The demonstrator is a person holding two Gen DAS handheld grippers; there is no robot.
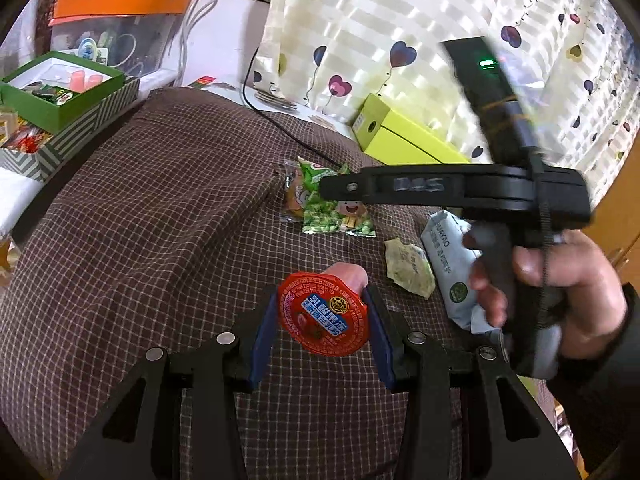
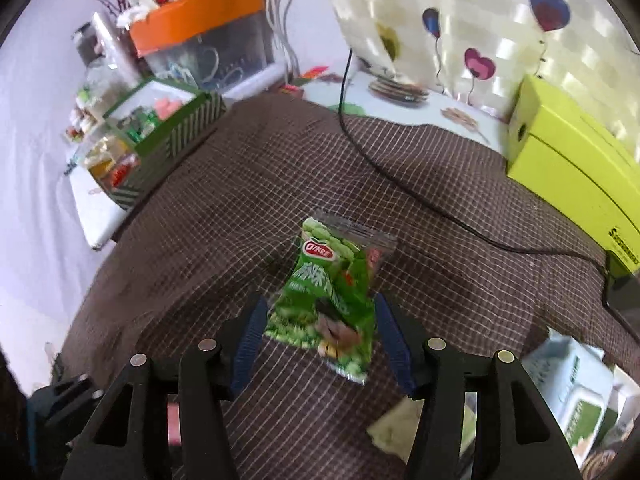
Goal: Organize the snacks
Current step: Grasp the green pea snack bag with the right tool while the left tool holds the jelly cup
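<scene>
I am holding a red-lidded jelly cup [image 1: 323, 314] in the left gripper [image 1: 324, 320], its blue pads pressing the cup's two sides, so that grip is clenched on the cup and carrying it above the brown checked cloth [image 1: 160, 220]. In the right gripper [image 2: 320, 340] the jaws are standing apart with a green pea snack packet [image 2: 332, 300] between them; the pads are flanking the packet's edges, and I am reading them as not yet pressing, so this one is released around the packet and not gripping it. Taking the striped green box [image 2: 172, 148] as my landmark, the packet is lying well apart from it, out in the middle of the cloth, and the cup is also well away from it. The box is already holding several snacks, green and pink wrappers among them, so part of the sorting looks done. Farther from the box, a second green packet with an orange one [image 1: 294, 196] beneath it, a crumpled pale wrapper [image 1: 408, 270] and a white tissue pack [image 1: 448, 264] are still lying on the cloth. I am judging the task partway through: two items in hand, a few left.
</scene>
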